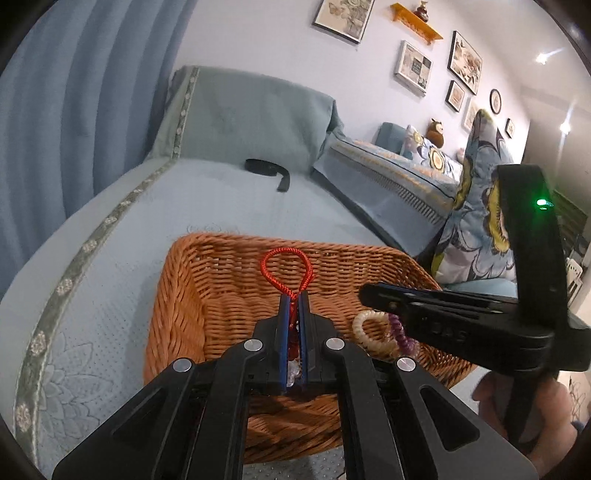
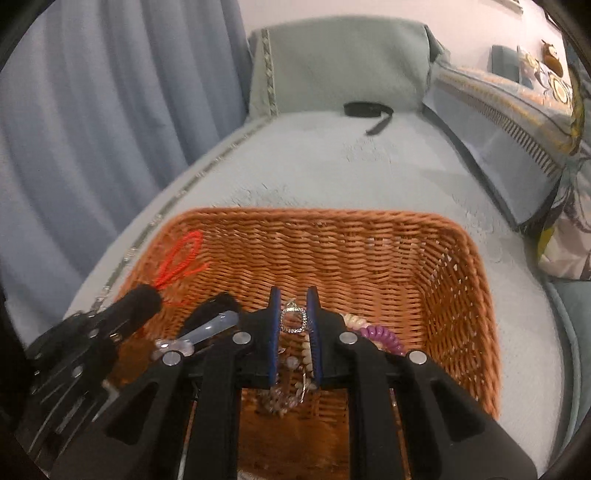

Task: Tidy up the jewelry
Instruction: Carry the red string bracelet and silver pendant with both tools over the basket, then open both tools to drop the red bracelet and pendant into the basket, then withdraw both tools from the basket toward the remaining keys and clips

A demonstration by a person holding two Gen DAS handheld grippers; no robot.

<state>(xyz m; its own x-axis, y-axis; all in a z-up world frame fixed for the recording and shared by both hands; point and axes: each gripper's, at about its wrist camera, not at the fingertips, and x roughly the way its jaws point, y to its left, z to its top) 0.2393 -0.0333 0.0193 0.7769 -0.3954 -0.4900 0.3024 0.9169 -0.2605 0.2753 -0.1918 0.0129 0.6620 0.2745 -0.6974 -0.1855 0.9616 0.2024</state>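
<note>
The basket [image 2: 369, 251] is rough woven wicker. The red bracelet [image 1: 286, 269] is braided cord. Matt black plastic forms the left gripper [image 1: 294, 314], with shiny metal rivets [image 1: 253, 345]. The sofa cover [image 1: 184, 206] is textured cloth.

Blue curtains [image 1: 85, 92] along the left. Pale blue-green sofa cover [image 1: 207, 199] with a patterned trim band [image 1: 110, 218] at its edge. Black strap [image 1: 267, 170] lying near the backrest [image 1: 251, 114]. Floral cushion [image 1: 476, 206] upright at right, brown plush toy [image 1: 437, 131] farther back. Framed pictures [image 1: 464, 62] and an orange shelf [image 1: 417, 22] on the wall.
</note>
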